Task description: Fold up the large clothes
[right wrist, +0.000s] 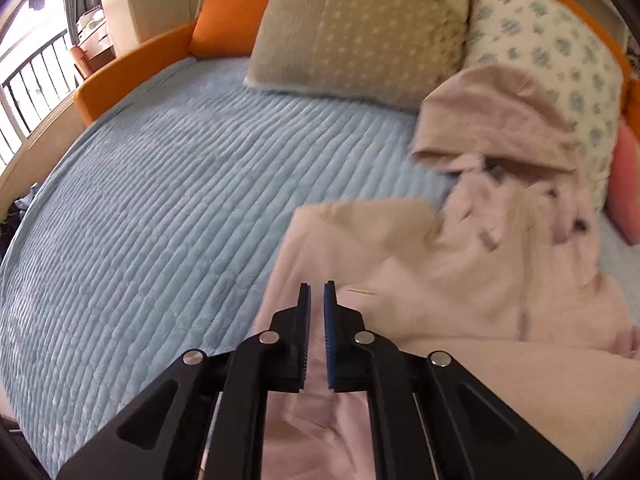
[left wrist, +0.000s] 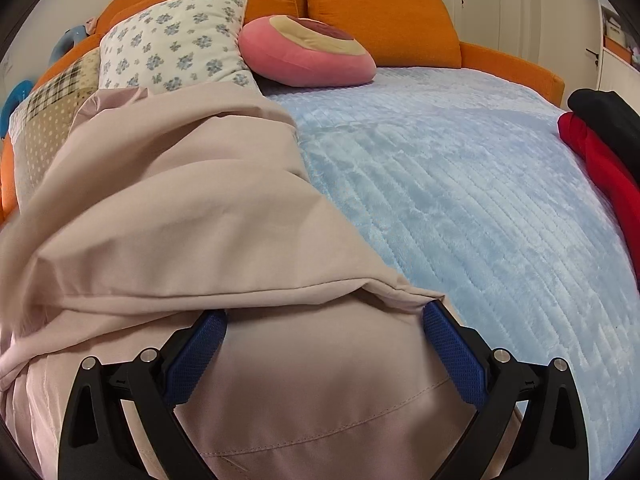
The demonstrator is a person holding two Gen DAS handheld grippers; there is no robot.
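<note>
Both wrist cameras are looking steeply down, close over the pale pink cotton garment (left wrist: 172, 208) on the light-blue quilted bed cover (right wrist: 132, 220), sharing the floral pillow (left wrist: 176, 40).

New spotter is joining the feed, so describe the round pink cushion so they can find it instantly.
Start at the orange padded headboard behind the pale blue quilted bedspread. In front of it, right of the white blue-flowered pillow, lies the round pink plush cushion. It alone is disc-shaped, with cream and maroon rings on its face.
</note>
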